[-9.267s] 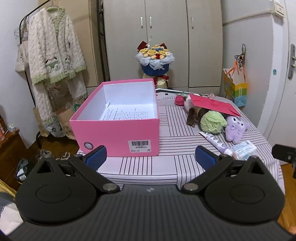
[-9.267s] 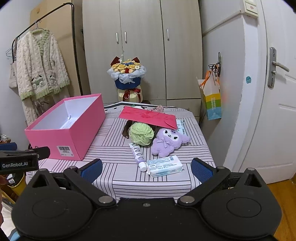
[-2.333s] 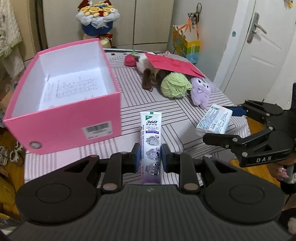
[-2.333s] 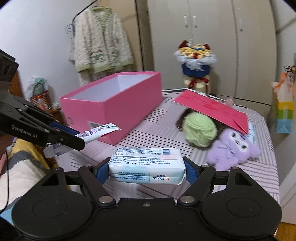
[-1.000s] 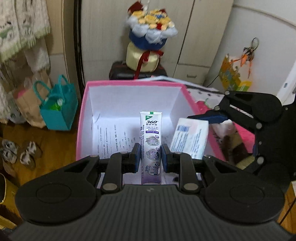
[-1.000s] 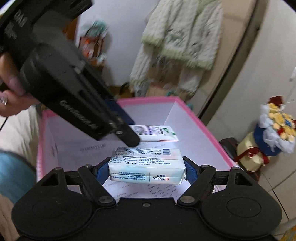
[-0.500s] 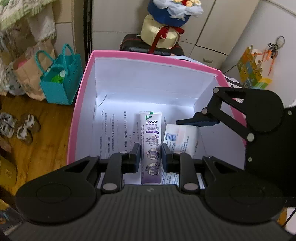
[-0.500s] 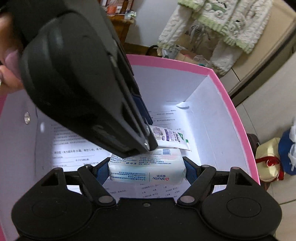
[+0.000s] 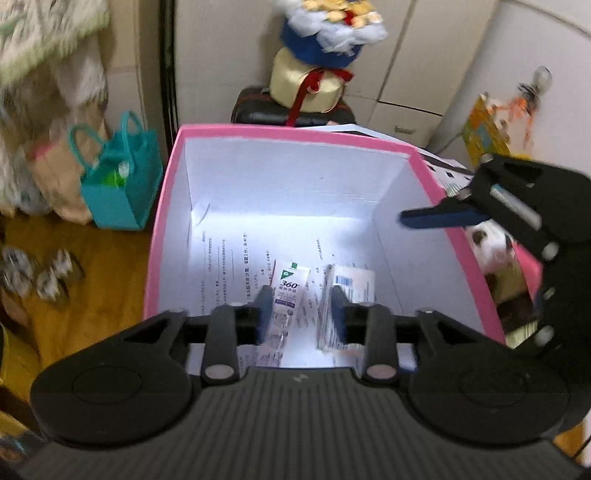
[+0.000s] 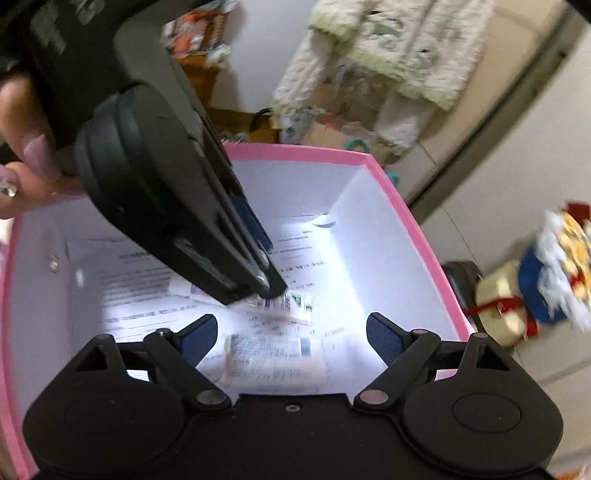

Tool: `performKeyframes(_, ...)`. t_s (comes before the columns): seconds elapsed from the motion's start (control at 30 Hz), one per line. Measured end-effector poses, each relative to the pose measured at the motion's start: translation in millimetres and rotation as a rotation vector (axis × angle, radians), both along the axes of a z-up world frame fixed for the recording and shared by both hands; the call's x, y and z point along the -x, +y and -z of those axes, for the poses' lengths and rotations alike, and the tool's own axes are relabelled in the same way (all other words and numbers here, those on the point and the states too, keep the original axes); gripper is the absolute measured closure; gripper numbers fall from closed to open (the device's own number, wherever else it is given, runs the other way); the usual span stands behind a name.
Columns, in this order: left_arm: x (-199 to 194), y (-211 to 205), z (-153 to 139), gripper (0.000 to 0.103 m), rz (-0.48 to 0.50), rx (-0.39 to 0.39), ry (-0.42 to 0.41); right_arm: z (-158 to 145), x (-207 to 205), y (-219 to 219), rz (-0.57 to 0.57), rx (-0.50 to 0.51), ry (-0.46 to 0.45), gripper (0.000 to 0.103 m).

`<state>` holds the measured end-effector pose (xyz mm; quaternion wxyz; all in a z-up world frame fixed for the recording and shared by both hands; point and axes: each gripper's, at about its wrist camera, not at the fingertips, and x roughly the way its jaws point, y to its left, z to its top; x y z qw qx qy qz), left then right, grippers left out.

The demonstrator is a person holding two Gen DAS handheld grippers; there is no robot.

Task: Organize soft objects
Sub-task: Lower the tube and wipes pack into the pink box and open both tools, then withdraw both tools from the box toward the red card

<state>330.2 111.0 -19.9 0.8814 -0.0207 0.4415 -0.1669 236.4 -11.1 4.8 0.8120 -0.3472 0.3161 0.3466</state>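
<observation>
The pink box [image 9: 162,206] with white inner walls is below both grippers. A white toothpaste tube [image 9: 287,291] and a white tissue pack [image 9: 351,290] lie side by side on its floor. My left gripper [image 9: 301,310] hangs over them with its jaws opening. The tube is by the left finger, and the pads no longer press it. In the right wrist view my right gripper [image 10: 291,338] has wide jaws, still opening, with the blurred tissue pack [image 10: 273,354] loose on the floor beneath. The left gripper's fingertips [image 10: 271,286] reach down to the tube [image 10: 295,306].
A printed sheet [image 9: 229,266] lines the box floor. On the wooden floor to the left stands a teal bag [image 9: 118,184]. A bouquet [image 9: 325,33] on a dark case is behind the box, and a plush toy [image 9: 491,243] lies right of it. A person's hand [image 10: 26,162] holds the left gripper.
Both grippers opened and let go. The tube and the tissue pack now lie on the box floor. The right gripper pulled back from the pack.
</observation>
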Motion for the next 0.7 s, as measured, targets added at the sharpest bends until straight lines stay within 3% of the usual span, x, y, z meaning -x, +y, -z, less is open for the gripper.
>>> performKeyframes(0.37,77.9,-8.5,-52.9,0.047,0.092,-0.095,-0.106,-47.7,85.7,-37.1,0.129,-0.225,0.029,0.014)
performKeyframes(0.7,160.3,-11.8,-87.7,0.034,0.159,-0.124,-0.156,-69.1,134.7,-59.9,0.176,-0.319,0.092,0.014)
